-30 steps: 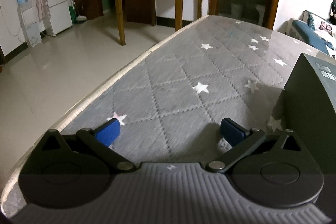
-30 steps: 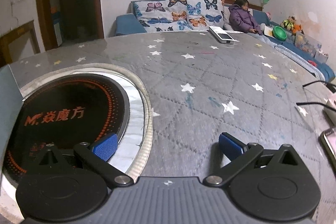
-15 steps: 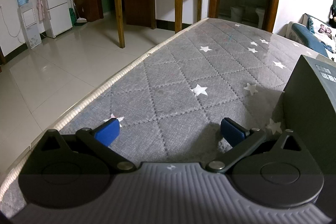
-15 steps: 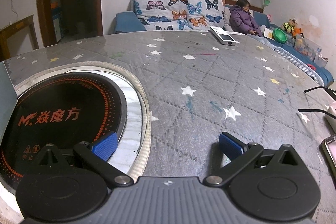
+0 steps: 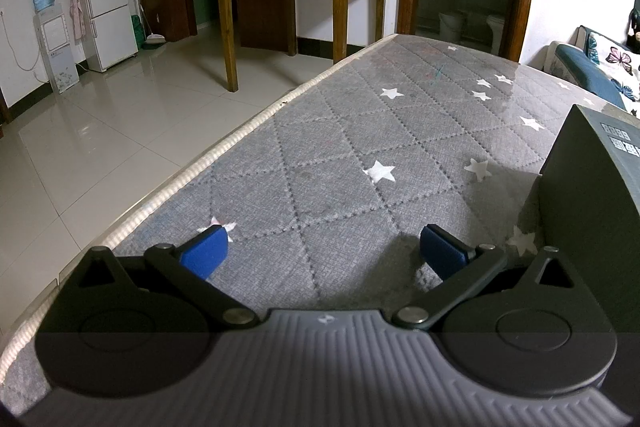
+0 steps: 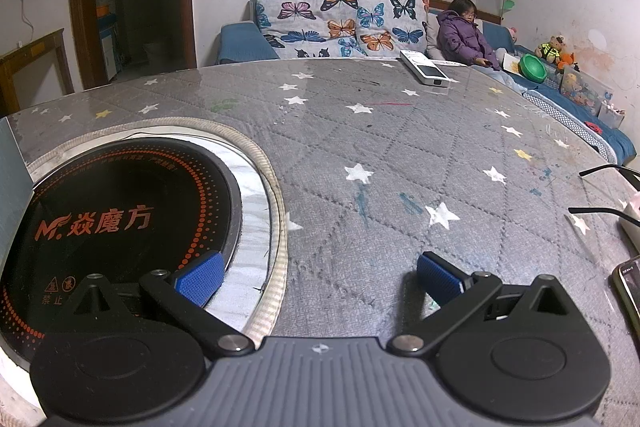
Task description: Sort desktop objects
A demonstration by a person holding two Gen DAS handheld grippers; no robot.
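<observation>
Left wrist view: left hand-held gripper (image 5: 322, 253) spread wide, nothing between its blue pads (image 5: 204, 254) — it hovers low over the desk (image 5: 340, 147), which is covered by a grey star-patterned cloth. A dark box (image 5: 592, 211) stands just right of it.

Right wrist view: right hand-held gripper (image 6: 318, 277) equally wide, empty. Its left pad sits over the round black cooktop (image 6: 112, 223) set into the desk. A white remote (image 6: 426, 71) lies at the far edge; a phone (image 6: 628, 287) and black cables (image 6: 600, 211) are at the right.
</observation>
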